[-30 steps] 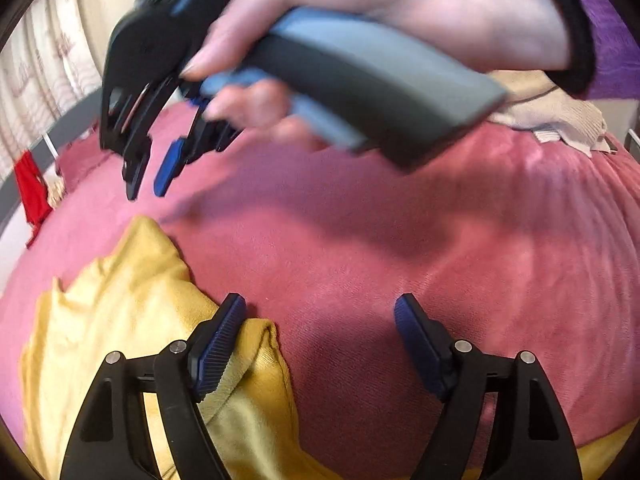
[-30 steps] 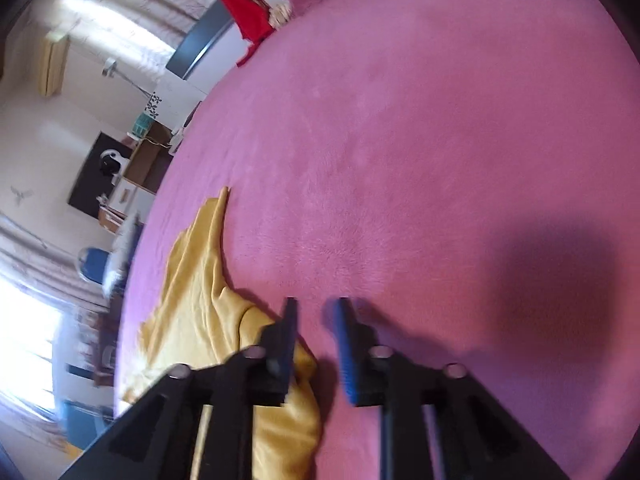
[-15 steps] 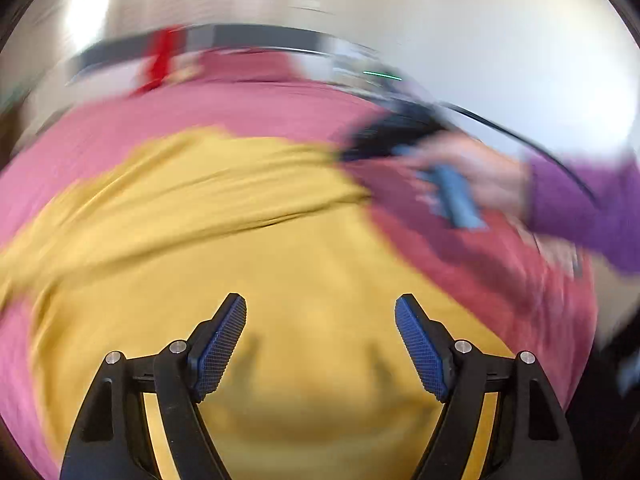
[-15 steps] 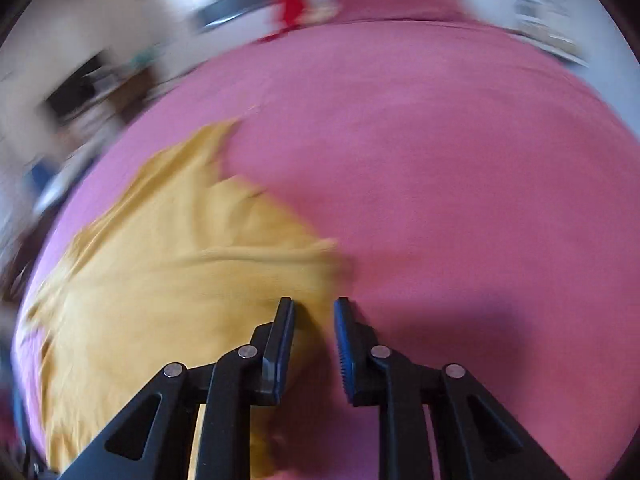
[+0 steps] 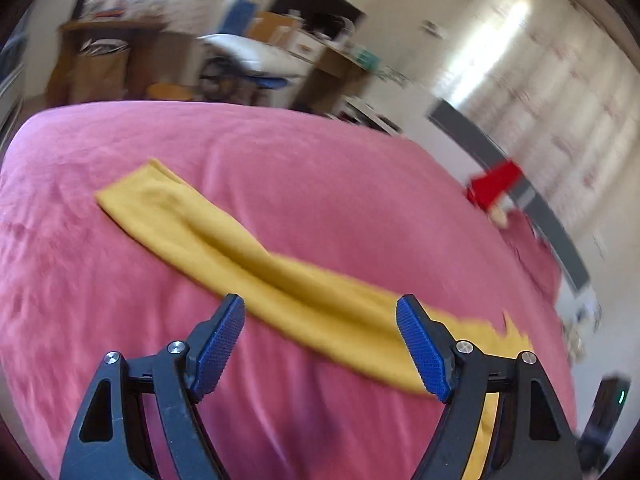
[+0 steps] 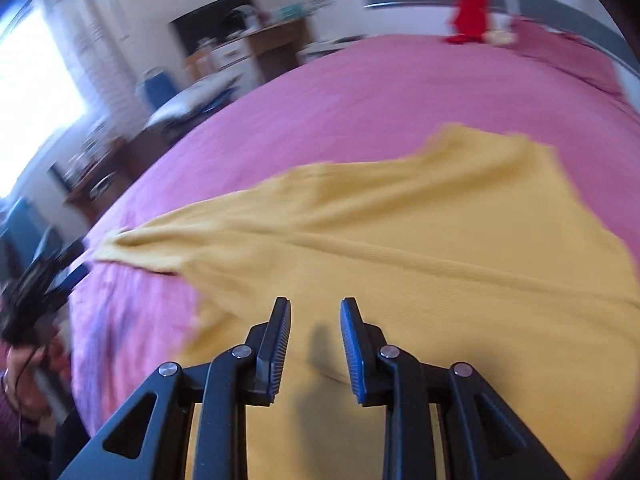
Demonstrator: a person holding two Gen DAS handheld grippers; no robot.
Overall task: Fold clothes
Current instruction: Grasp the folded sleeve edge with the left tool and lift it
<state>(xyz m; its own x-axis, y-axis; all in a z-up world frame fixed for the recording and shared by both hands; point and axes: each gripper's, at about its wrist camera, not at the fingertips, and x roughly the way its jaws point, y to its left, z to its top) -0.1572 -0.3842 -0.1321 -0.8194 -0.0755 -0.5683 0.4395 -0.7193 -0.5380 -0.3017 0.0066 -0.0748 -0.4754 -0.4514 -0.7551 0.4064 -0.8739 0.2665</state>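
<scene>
Right wrist view: mustard-yellow knit garment [image 6: 420,240] lies spread on the pink fleece bedcover [image 6: 360,92], right gripper [image 6: 314,344] narrowly parted and empty, left gripper [image 5: 320,344] wide apart over a sleeve — a careless pinch could bunch it.

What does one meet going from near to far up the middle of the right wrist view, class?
Right gripper → yellow garment → pink bedspread → red cloth at the bed's far edge.
</scene>
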